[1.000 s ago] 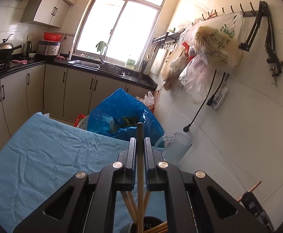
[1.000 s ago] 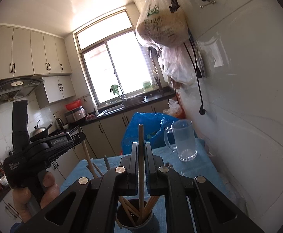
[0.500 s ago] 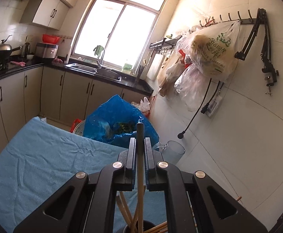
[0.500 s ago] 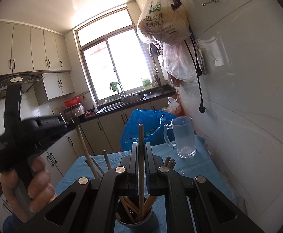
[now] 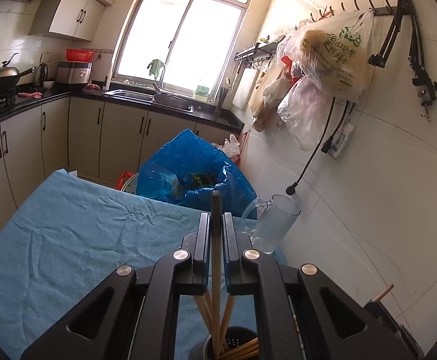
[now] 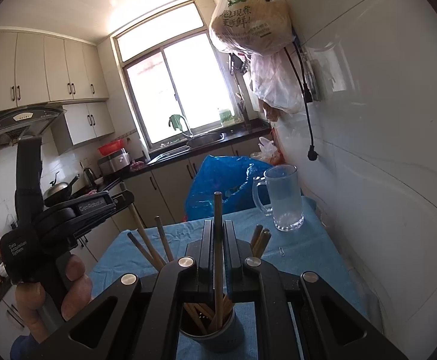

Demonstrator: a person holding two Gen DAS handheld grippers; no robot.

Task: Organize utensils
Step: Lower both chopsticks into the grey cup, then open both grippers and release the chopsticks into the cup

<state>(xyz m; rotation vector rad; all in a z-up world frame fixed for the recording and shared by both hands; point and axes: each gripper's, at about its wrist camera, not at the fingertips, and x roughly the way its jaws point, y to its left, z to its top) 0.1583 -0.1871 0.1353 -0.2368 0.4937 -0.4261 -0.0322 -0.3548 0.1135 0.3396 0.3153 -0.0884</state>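
Note:
My left gripper [image 5: 216, 222] is shut on a wooden chopstick [image 5: 215, 270] that stands upright with its lower end in a dark round holder [image 5: 227, 348] of several chopsticks. My right gripper [image 6: 217, 228] is shut on another chopstick [image 6: 217, 210], whose lower end is in the same grey-blue holder [image 6: 215, 336]. Several chopsticks [image 6: 146, 246] lean out of the holder. In the right wrist view the left gripper [image 6: 122, 199] shows at the left, held in a hand.
A blue cloth [image 5: 68, 240] covers the table [image 6: 308, 264]. A glass mug [image 5: 275, 225] stands at its far right, also in the right wrist view [image 6: 284, 195]. A blue plastic bag [image 5: 194, 171] sits behind the table. A tiled wall [image 5: 368, 195] with hanging bags runs along the right.
The left gripper has risen with its chopstick, and its view has swung a little. The right gripper has lowered towards the holder, with its chopstick deeper in it.

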